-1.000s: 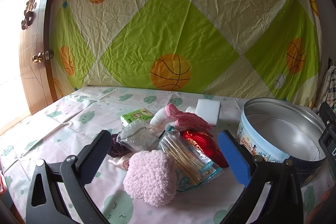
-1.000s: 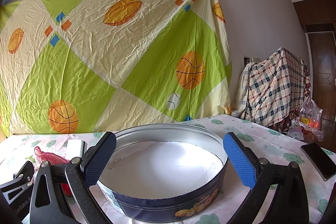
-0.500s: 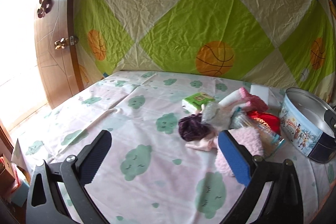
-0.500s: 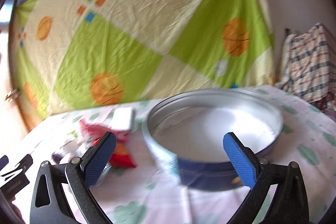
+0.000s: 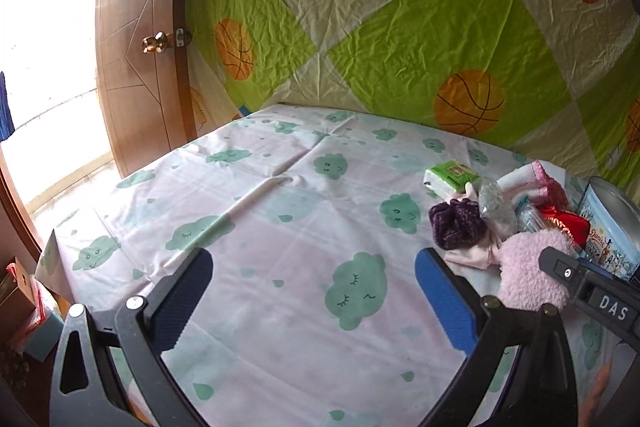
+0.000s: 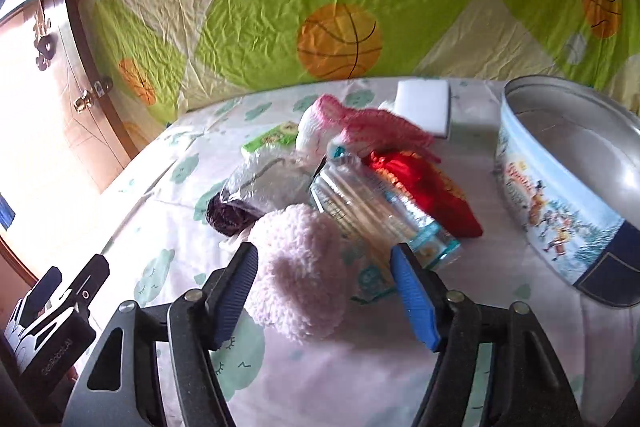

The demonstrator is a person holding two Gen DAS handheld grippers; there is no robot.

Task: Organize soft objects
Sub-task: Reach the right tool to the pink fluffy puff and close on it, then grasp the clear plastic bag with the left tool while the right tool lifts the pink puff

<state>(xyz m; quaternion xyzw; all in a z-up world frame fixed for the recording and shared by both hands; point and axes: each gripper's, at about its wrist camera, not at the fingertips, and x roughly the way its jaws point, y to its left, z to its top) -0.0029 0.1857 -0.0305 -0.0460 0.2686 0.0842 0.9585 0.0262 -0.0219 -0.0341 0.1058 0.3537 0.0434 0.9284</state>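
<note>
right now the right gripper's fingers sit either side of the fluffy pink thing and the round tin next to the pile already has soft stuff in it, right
Not quite. The round tin is empty: the right wrist view shows only its bare metal inside. The rest holds: the right gripper has its fingers either side of the fluffy pink item, jaws just closing but not yet pressing it, and the tin stands beside the pile.

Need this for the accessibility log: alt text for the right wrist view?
The right gripper, its jaws just closing, straddles a fluffy pink pouch on a cloud-print tablecloth. Behind it lies a heap of small soft things and packets; an open round tin stands to the right.
</note>
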